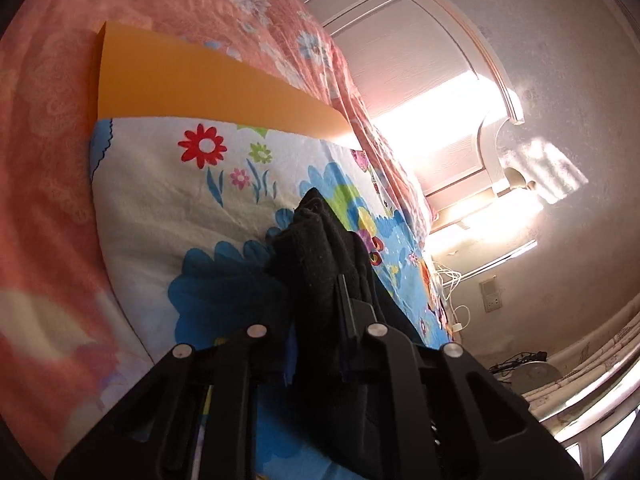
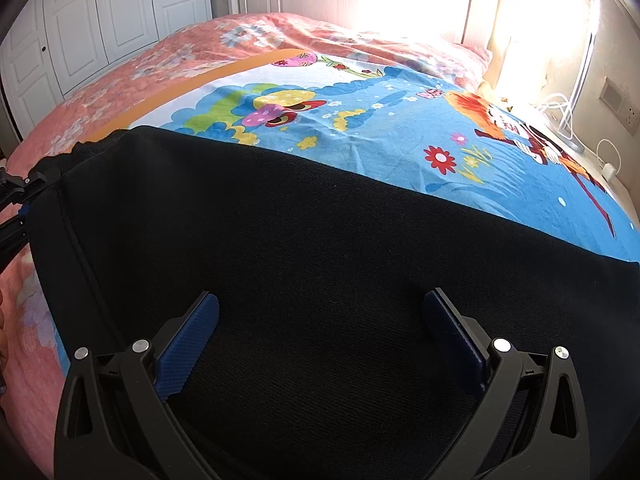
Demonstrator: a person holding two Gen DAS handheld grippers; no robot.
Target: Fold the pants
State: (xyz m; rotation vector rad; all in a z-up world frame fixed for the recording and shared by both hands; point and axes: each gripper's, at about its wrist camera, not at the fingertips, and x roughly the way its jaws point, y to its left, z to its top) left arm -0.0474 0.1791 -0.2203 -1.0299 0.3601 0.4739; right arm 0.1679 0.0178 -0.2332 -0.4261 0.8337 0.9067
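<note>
Black pants [image 2: 280,232] lie spread flat across a colourful cartoon sheet [image 2: 360,120] on the bed. My right gripper [image 2: 320,312] is open just above the black cloth, its blue pads [image 2: 188,344] wide apart and empty. My left gripper [image 1: 320,292] is shut on a bunched edge of the pants [image 1: 316,248], which hides its fingertips. In the right wrist view the left gripper [image 2: 28,184] shows at the far left, clamped on the pants' corner.
An orange board [image 1: 180,80] lies under the cartoon sheet [image 1: 168,200] on a pink floral bedspread [image 1: 48,160]. A white headboard [image 1: 460,80], cables and a wall socket [image 1: 492,294] stand beyond the bed. White wardrobe doors [image 2: 100,20] are at the back left.
</note>
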